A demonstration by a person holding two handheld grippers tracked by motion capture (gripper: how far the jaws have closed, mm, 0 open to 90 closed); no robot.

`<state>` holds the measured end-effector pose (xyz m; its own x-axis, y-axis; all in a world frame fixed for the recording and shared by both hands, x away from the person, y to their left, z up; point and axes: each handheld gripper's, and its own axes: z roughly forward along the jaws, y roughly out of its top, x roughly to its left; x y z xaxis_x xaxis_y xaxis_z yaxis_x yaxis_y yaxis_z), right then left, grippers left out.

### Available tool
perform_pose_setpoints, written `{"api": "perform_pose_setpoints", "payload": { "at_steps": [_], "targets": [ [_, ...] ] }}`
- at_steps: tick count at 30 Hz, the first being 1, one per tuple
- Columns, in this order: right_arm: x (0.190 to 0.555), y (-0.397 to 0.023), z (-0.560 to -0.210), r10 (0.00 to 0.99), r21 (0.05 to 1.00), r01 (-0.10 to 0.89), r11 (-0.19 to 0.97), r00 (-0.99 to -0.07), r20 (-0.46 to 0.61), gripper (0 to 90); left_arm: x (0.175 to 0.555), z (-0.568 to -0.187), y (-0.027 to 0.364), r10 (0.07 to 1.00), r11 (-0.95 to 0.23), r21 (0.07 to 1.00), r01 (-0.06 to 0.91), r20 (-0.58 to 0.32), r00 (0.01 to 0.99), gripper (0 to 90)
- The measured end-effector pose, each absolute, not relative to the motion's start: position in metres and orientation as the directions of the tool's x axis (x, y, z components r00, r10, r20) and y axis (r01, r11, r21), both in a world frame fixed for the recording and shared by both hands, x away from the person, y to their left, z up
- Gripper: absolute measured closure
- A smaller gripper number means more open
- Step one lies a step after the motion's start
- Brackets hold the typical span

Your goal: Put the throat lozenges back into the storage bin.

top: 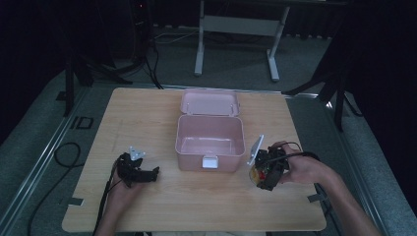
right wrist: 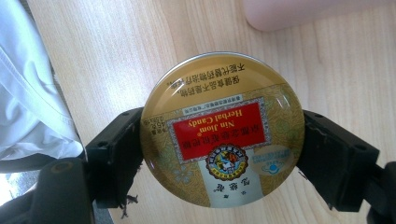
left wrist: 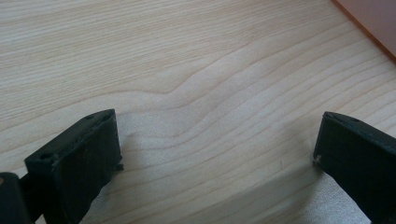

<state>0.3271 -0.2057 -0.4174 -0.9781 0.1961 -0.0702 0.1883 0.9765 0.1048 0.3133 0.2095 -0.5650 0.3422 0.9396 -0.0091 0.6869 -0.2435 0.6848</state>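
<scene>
My right claw [right wrist: 219, 154] is clamped edge-on around the round herbal candy tin [right wrist: 222, 130] just above the counter [right wrist: 116, 56] beside the open pink box [top: 210, 135], left claw [left wrist: 215, 158] apart and empty; the smooth rim could slip sideways.

In the high view the candy tin [top: 256, 173] was mostly hidden behind the right gripper [top: 265, 172], its label too small to read. The pink box [left wrist: 373, 21] was cut off at the corner of the left gripper view. A white cloth [right wrist: 28, 93], perhaps a sleeve, ran off the right gripper view's edge.
</scene>
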Motion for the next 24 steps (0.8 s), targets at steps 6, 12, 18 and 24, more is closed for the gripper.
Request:
{"api": "perform_pose_setpoints", "payload": {
  "at_steps": [6,12,18,24],
  "targets": [
    [0.331,-0.208,-0.407,0.199,0.112,0.19,0.975,-0.977,-0.079,19.9,0.313,-0.565,0.21,0.939,-0.244,0.684,0.687,-0.009,0.343,0.8],
    [0.334,-0.208,-0.398,0.204,0.112,0.194,0.975,-0.975,-0.085,20.0,0.313,-0.565,0.21,0.94,-0.244,0.685,0.687,-0.009,0.342,0.8],
    [0.336,-0.206,-0.392,0.196,0.108,0.187,0.976,-0.977,-0.083,20.0,0.313,-0.565,0.21,0.94,-0.243,0.685,0.687,-0.009,0.342,0.8],
    [0.34,-0.205,-0.386,0.198,0.109,0.189,0.976,-0.976,-0.087,19.9,0.313,-0.565,0.209,0.94,-0.242,0.685,0.687,-0.01,0.341,0.8]
  ]
}}
